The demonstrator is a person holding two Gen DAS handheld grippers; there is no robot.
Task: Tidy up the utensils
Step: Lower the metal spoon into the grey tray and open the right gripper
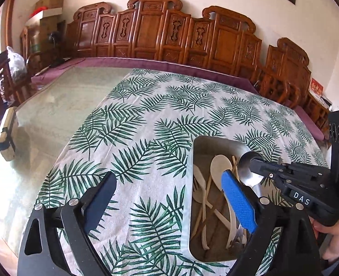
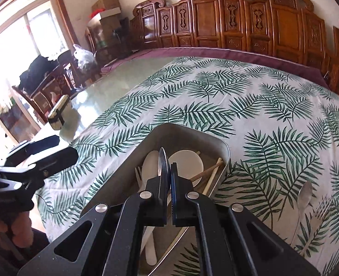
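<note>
In the left wrist view, my left gripper (image 1: 167,201) sat at the bottom of the frame with its two blue pads spread wide apart and nothing between them. Under it lay the white tablecloth with green leaf prints (image 1: 151,105). A shiny metal tray with rounded corners (image 1: 189,197) rested on the cloth at the lower right. Inside it I saw a white plastic rice spoon (image 1: 219,165), pale wooden chopsticks (image 1: 234,161) and more white utensils piled together. My right gripper (image 1: 253,161) came in from the right edge of the frame, over the tray. Its black tips were pinched on a shiny silver metal spoon (image 1: 250,172), with the bowl of the spoon sticking out toward the left.

In the right wrist view, the right gripper (image 2: 169,172) filled the bottom middle of the frame. Its fingers were pressed almost together around the silver metal spoon (image 2: 163,165), which I saw edge-on, standing up thin between them, above the metal tray (image 2: 132,161). The white rice spoon (image 2: 188,163) and the chopsticks (image 2: 209,171) lay in the tray just behind it. At the lower right of the frame, a second silver spoon (image 2: 304,199) and a silver metal fork (image 2: 319,220) lay side by side on the leafy cloth (image 2: 238,92), outside the tray. My left gripper (image 2: 52,148) showed at the left edge, spread open.
</note>
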